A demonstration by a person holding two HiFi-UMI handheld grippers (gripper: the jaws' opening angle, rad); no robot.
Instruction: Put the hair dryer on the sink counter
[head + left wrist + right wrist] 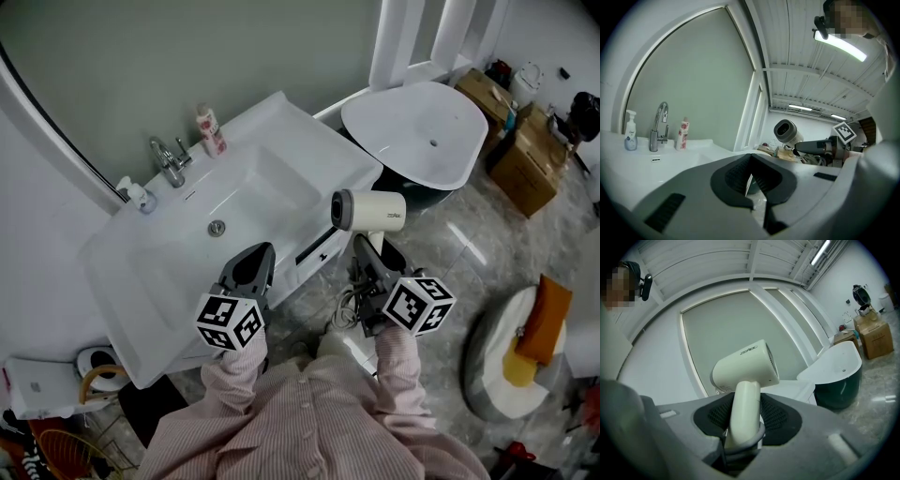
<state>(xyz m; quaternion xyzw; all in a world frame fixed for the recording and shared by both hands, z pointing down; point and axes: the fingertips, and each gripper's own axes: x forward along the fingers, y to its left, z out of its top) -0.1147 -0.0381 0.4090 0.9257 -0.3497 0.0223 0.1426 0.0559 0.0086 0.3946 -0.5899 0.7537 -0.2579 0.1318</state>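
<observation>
Right hand-held gripper (746,420) clamped on the handle of the hair dryer (745,365): ribbed pads press the cream handle from both sides, handle upright, barrel lying crosswise above the jaws. Head view: this gripper reaches forward from a pink striped sleeve (398,361), forearm roughly level, its marker cube (418,304) turned up toward the camera. Dryer held in the air just off the front right corner of the sink surface (309,141), over the marbled floor (469,234), not touching the surface. Its round grey end faces left toward the basin (253,187). Loose cord (349,305) bundled beneath the gripper.

Left hand-held gripper (253,262): jaws brought together with nothing between them, only a thin slit of light showing. It hovers over the front edge of the sink surface, beside the right one and slightly lower in the head view, pointing toward the wall.

Further out: faucet (169,161) at the back of the basin, pump bottle (139,195) to its left, pink-patterned bottle (211,129) to its right, all upright. White bathtub (422,131) beyond the dryer, cardboard boxes (525,159) past it at the right
</observation>
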